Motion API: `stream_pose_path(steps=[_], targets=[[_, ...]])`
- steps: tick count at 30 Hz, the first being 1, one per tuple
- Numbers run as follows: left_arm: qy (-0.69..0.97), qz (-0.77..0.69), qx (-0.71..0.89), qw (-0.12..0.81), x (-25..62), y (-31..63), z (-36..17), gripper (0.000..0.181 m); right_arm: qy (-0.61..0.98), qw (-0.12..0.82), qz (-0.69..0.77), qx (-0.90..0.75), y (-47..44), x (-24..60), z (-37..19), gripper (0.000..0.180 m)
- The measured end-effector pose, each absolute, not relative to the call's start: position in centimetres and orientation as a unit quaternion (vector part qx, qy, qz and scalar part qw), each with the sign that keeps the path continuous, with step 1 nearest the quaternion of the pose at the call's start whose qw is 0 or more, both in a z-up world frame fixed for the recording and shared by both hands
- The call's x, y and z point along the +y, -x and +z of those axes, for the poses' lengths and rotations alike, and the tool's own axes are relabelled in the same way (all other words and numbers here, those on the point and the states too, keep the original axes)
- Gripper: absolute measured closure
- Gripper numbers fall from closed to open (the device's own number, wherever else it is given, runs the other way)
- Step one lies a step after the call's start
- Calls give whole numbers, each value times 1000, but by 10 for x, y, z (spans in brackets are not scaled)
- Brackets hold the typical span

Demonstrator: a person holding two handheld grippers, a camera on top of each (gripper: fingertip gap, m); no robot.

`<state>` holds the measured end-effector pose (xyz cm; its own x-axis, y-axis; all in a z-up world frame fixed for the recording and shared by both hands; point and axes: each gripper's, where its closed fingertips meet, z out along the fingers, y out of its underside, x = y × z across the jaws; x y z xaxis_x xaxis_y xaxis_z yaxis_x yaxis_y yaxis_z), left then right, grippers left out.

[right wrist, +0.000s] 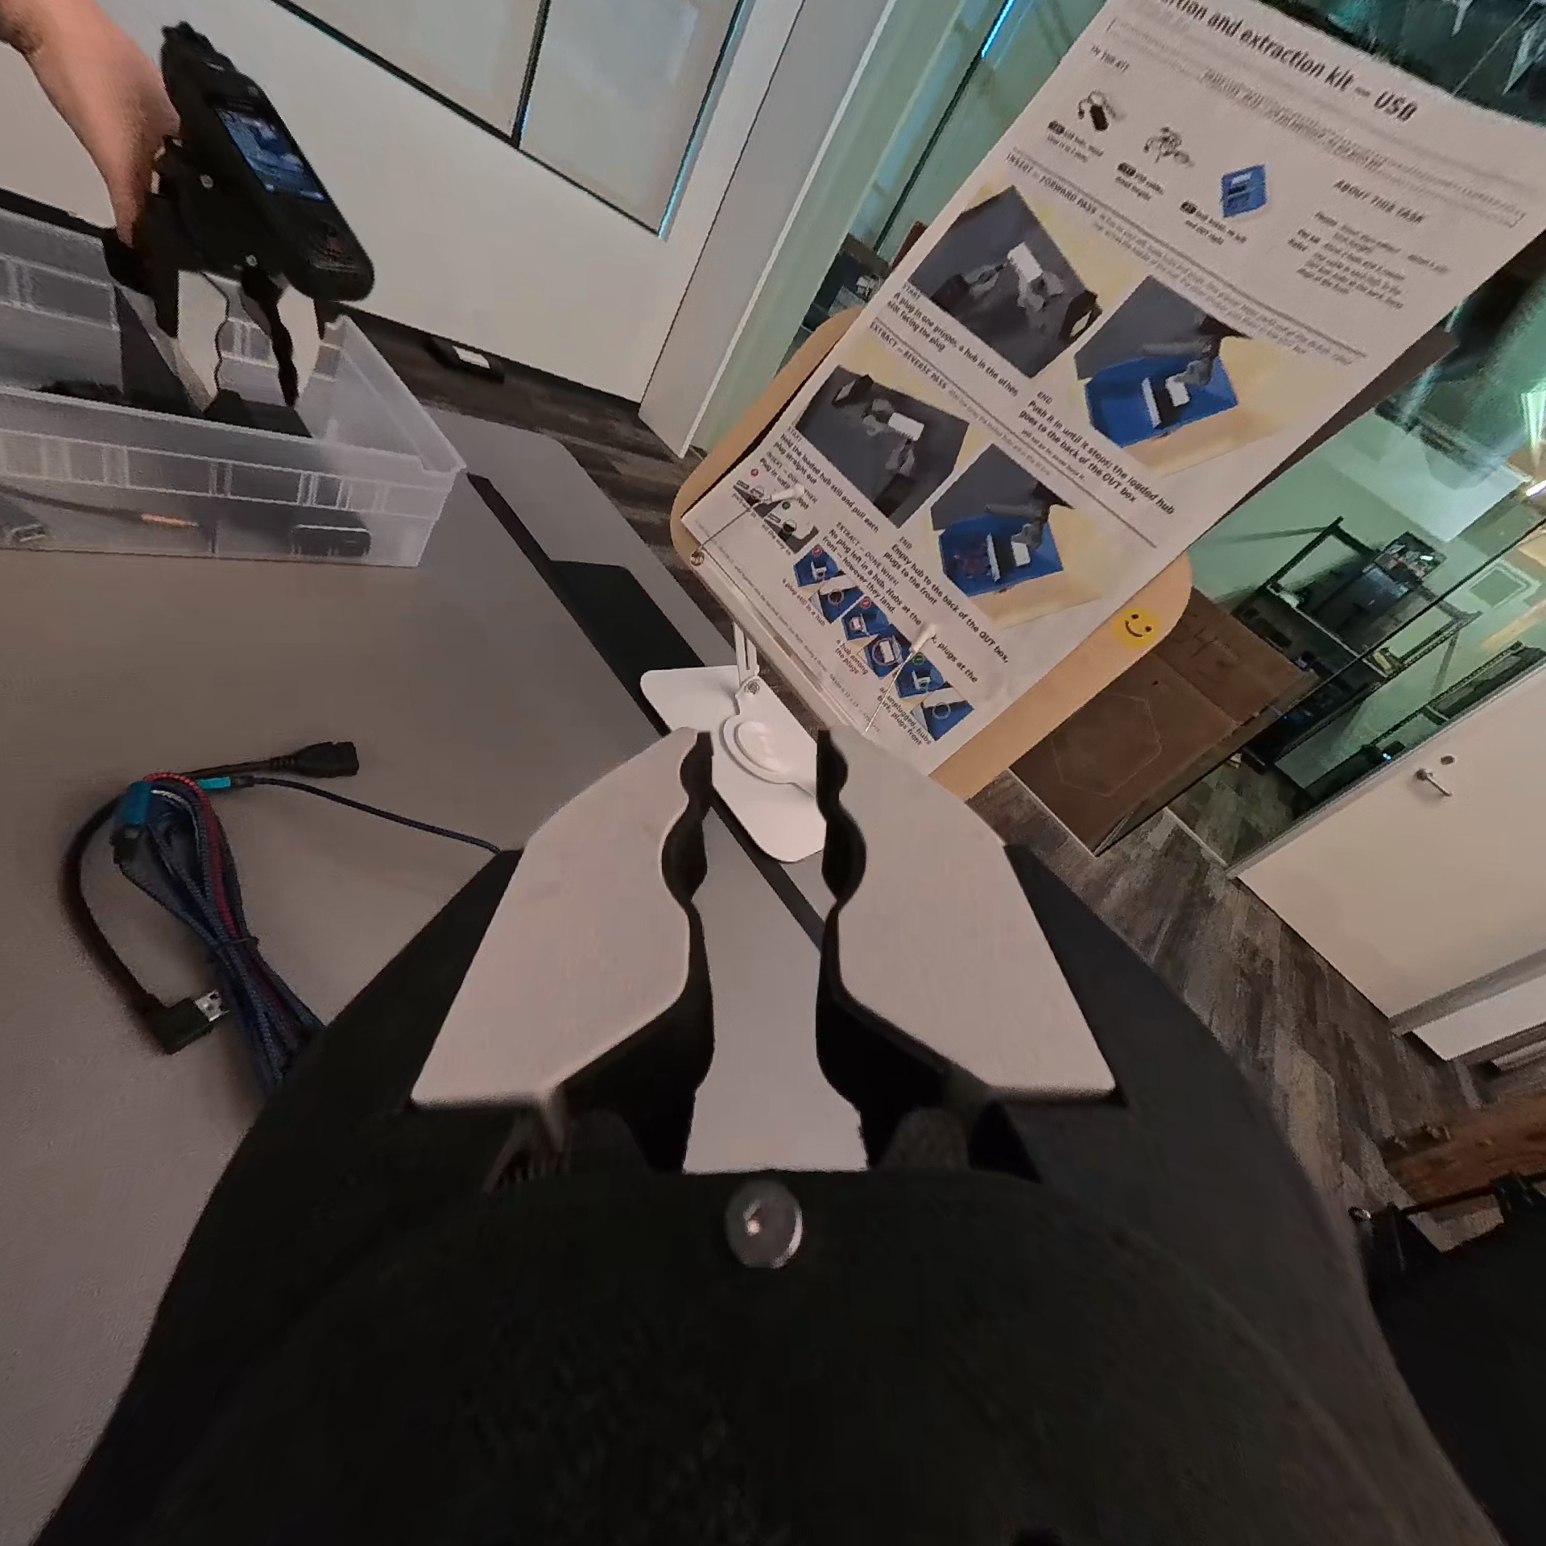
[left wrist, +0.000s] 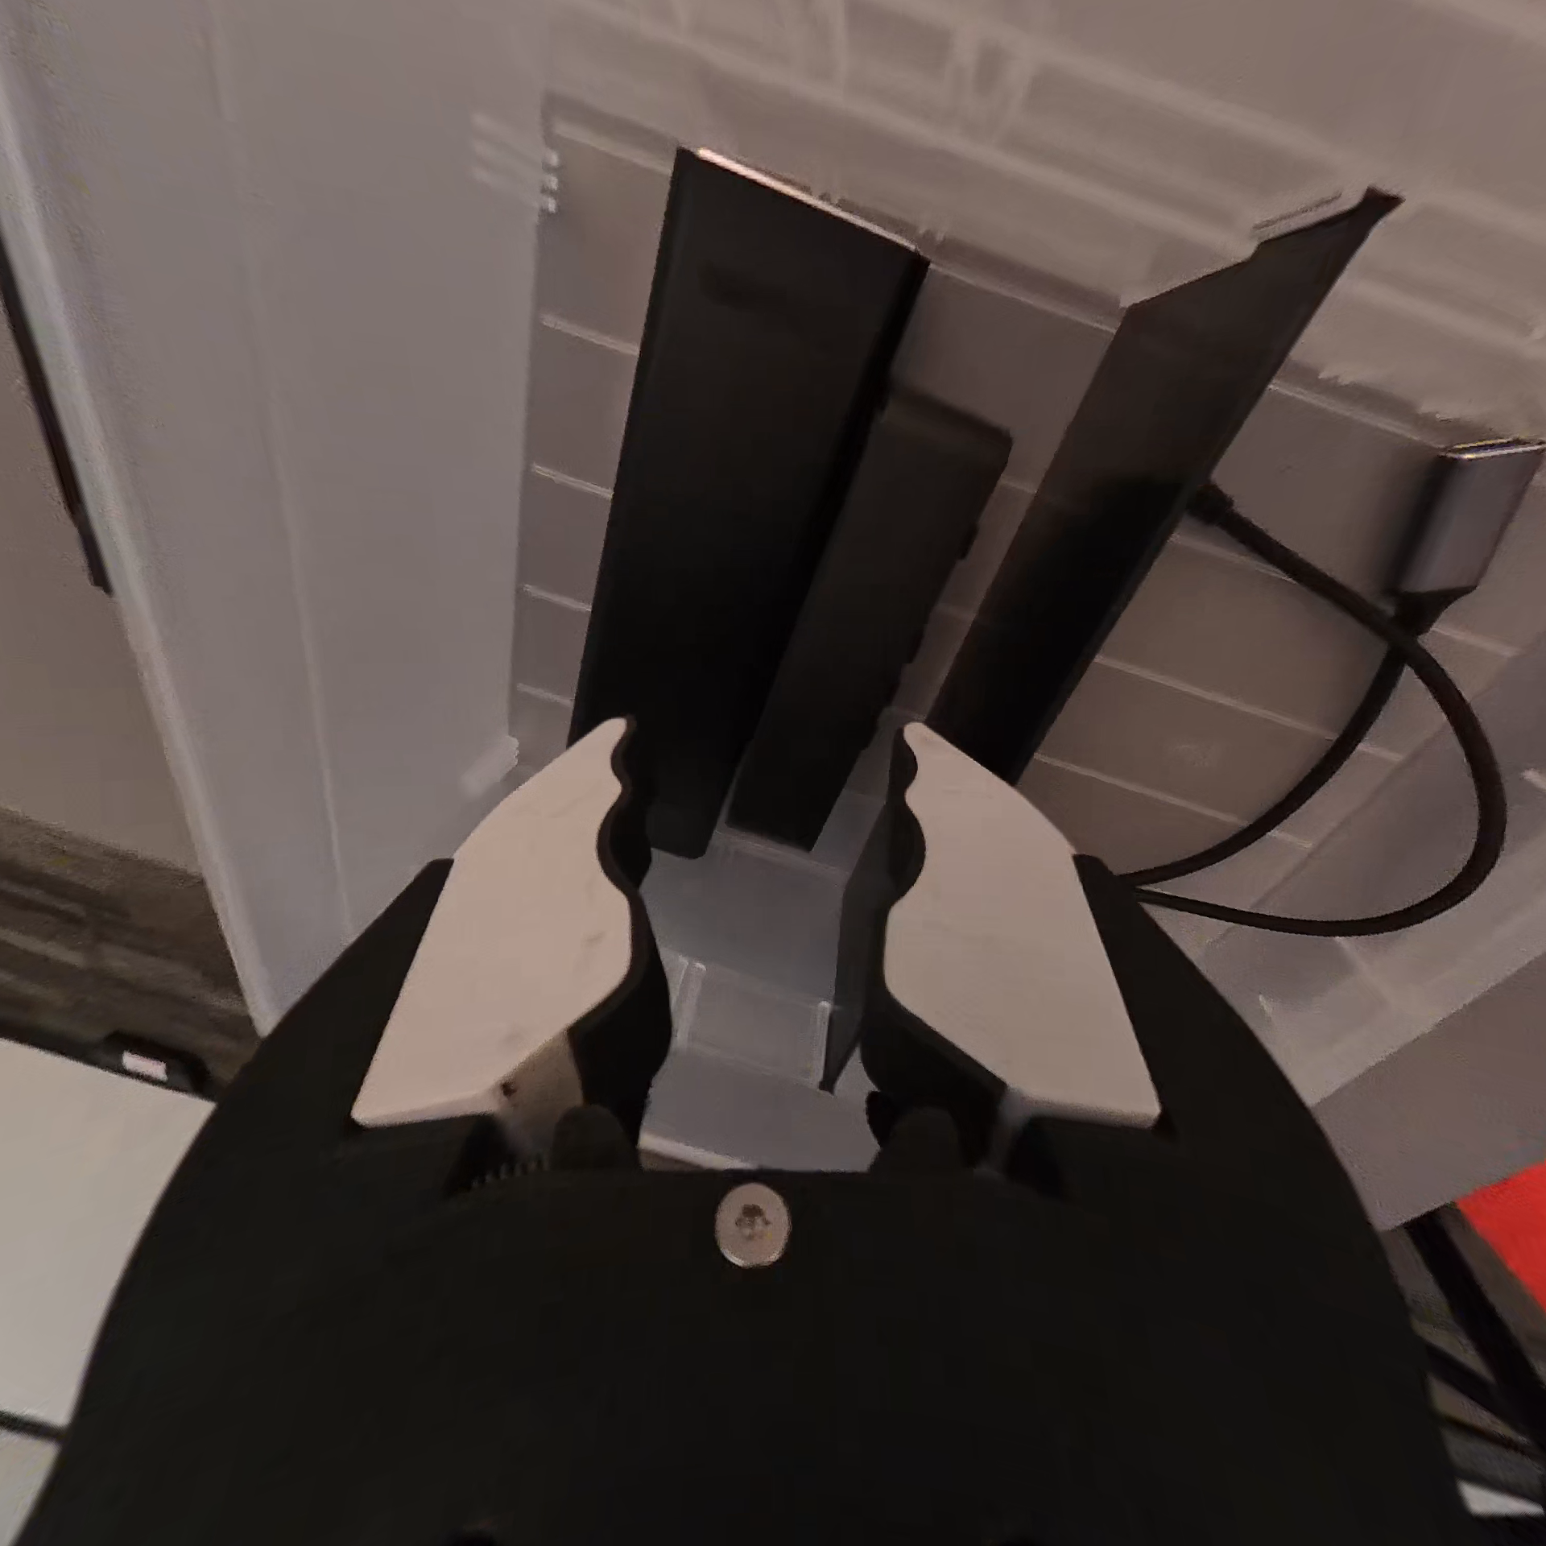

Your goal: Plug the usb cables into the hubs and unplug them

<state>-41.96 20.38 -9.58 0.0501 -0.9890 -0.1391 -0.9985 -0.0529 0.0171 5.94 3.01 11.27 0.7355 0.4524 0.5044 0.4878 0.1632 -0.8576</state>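
My left gripper (left wrist: 765, 753) hangs over a clear bin (left wrist: 1255, 753), jaws spread with nothing between them. Below them, in the middle of the left wrist view, black dividers (left wrist: 736, 502) stand upright in the bin, and a slim black hub (left wrist: 870, 619) lies in the channel between two of them. At the right edge of that view a grey hub (left wrist: 1472, 519) rests in the bin with its dark cord (left wrist: 1456, 753) looping down and back toward the lower centre. White wall fills the upper left, and a strip of grey patterned floor shows at the left edge.

My right gripper (right wrist: 761, 761) is held above the grey surface (right wrist: 418, 669), jaws also spread and empty. At the left of the right wrist view a bundle of cables (right wrist: 192, 887) lies on the surface, red, blue and black, with a black angled plug (right wrist: 188, 1016) at its lower end. In the upper left of that view the bin (right wrist: 251, 468) sits at the far edge of the surface, with my hand (right wrist: 92, 109) and the left gripper above it. A printed sheet (right wrist: 1129, 351) leans on a white stand (right wrist: 753, 753) just past my right jaws, filling the upper right. Behind it are glass partitions, white walls and a grey floor running down the right side.
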Motion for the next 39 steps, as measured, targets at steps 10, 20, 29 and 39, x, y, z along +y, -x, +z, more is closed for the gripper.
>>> stream_pose_path(steps=[10,20,29,39], targets=[[678,36,734,-25,200,417,-116,134,673,646,-34,-359,-67,40,99,156],[669,43,741,24,204,411,-126,153,685,626,-44,-370,-63,48,88,156],[724,3,683,96,206,406,-82,155,679,632,-36,-371,-62,46,90,156],[765,-298,428,379,189,338,62,155,657,659,17,-366,-45,42,104,156]])
